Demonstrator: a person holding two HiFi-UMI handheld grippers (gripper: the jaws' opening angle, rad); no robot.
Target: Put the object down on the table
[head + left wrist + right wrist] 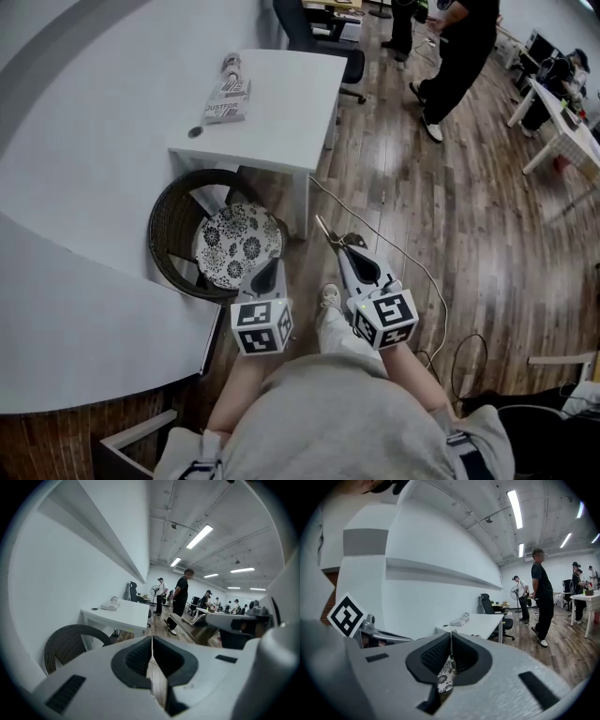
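Note:
A white table (pixel 281 112) stands ahead of me, carrying a stack of printed booklets (pixel 228 98) and a small dark disc (pixel 195 132). Both grippers hang close to my body above the wooden floor, well short of the table. My left gripper (pixel 275 264) points at the cushioned chair, and in the left gripper view its jaws (pixel 152 641) meet with nothing between them. The right gripper (pixel 325 227) points toward the table leg. Its jaws (pixel 451 637) are also pressed together and hold nothing. The table (pixel 480 623) and the booklets (pixel 459 619) show beyond them.
A dark wicker chair (pixel 173 230) with a floral cushion (pixel 239 246) sits by the table's near corner. A white cable (pixel 412 262) runs across the floor. A black office chair (pixel 319 37) stands behind the table. A person in black (pixel 459 56) stands farther off, near white desks (pixel 562 122).

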